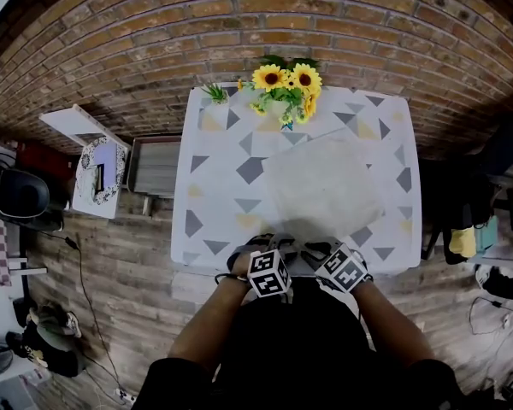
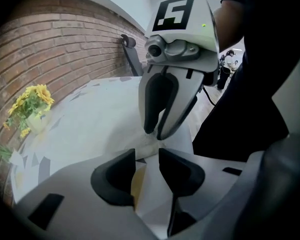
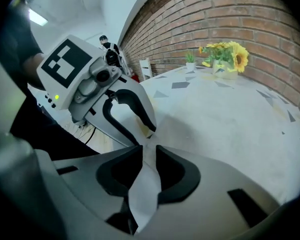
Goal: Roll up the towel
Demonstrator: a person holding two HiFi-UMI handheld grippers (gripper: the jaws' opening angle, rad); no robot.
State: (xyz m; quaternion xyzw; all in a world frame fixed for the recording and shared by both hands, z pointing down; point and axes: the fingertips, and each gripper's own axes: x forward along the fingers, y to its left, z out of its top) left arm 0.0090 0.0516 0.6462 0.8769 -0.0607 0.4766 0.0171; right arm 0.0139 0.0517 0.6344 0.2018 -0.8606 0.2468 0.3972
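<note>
Fingers (image 3: pixel 115 176) of the right gripper (image 3: pixel 147 151), matte grey moulded plastic with dark curved pads, are clamped on a twisted strip of the thin, soft white towel (image 1: pixel 325 182). The strip runs up between the pads and out past their tips. On the left gripper (image 2: pixel 147 156) the same dark, rounded fingers (image 2: pixel 115 181) stand apart. Pale fabric and a yellow triangle show through their gap, and neither pad visibly presses on anything.

Seen from the head view, both grippers sit side by side at the 6 o'clock edge of the rectangular counter (image 1: pixel 222 156). It is dressed in a smooth white cover printed with grey and yellow triangles. The towel lies spread flat, roughly four-sided with soft corners, from the counter's centre toward 3 o'clock, and its near edge reaches the grippers.

At 12 o'clock a small pale vase (image 1: pixel 276 108) holds a bunch of yellow sunflowers (image 1: pixel 286 79) with dark centres. At about 11 o'clock stands a little spiky green plant (image 1: pixel 214 91). Beyond the counter runs a rough red-brick wall (image 1: pixel 239 24), and the floor is grey-brown wooden planks (image 1: pixel 128 263).
</note>
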